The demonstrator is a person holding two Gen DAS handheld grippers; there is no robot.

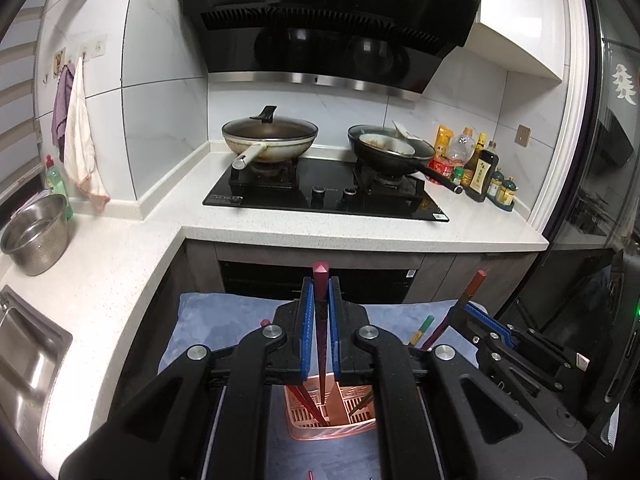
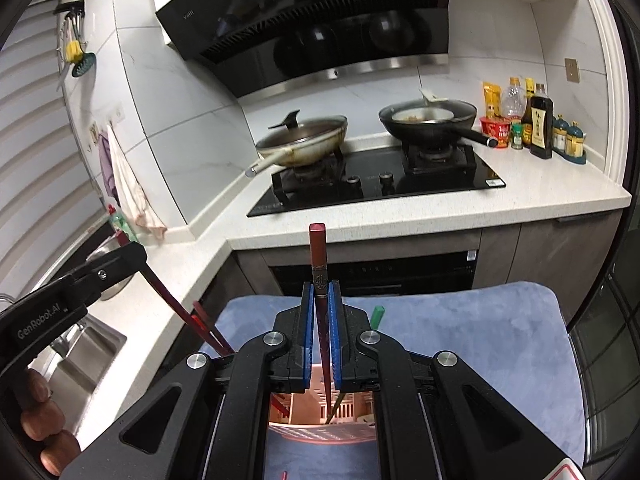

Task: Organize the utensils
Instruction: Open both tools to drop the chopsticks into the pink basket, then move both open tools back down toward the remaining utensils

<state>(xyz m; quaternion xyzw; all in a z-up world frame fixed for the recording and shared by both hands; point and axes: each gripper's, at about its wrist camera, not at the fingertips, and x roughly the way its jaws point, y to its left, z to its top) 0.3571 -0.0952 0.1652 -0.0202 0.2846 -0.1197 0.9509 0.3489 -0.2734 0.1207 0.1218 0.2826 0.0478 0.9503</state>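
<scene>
A pink plastic utensil holder stands on a blue-grey mat; it also shows in the right wrist view. My left gripper is shut on a dark red chopstick whose tip reaches into the holder. My right gripper is shut on another dark red chopstick, its tip inside the holder. Other chopsticks stand in the holder, one with a green end. The right gripper appears in the left wrist view, the left gripper in the right wrist view.
A white L-shaped counter carries a black hob with a lidded wok and a black pan. Sauce bottles stand at the right. A steel colander and sink lie left.
</scene>
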